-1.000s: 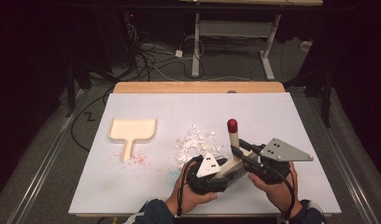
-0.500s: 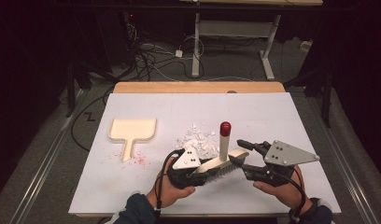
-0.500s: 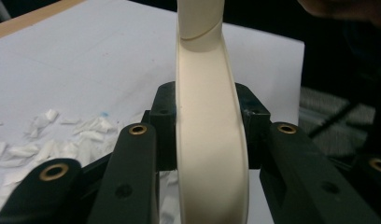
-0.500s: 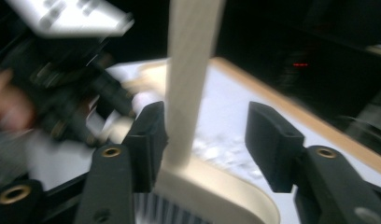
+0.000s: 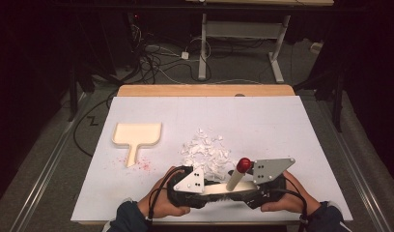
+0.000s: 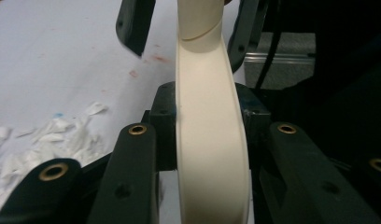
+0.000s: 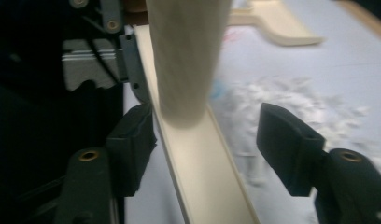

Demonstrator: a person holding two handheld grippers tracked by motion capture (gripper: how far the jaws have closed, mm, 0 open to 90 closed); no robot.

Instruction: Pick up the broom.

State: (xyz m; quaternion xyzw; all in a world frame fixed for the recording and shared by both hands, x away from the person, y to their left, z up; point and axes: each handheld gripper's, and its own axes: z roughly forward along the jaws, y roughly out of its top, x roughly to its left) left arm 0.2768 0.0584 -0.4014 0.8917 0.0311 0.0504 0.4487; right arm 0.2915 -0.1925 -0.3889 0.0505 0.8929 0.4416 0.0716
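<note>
At the table's [image 5: 282, 116] near edge, our left gripper [image 6: 202, 140] clamps the stiff, light brush's [image 6: 209, 154] cream back. Our right gripper's [image 7: 212, 140] fingers, just opening, stand half-spread around its smooth, slippery handle [image 5: 236, 178], unpressed; the flat back grips best.

Pretty dark room overall, the only real light lands on the white tabletop [image 5: 262, 116], which has a wood strip [image 5: 204, 90] along its far edge. Behind it there's a grey carpeted floor [image 5: 243, 72], a messy tangle of cables [image 5: 156, 58] and a white desk frame [image 5: 243, 34].
</note>
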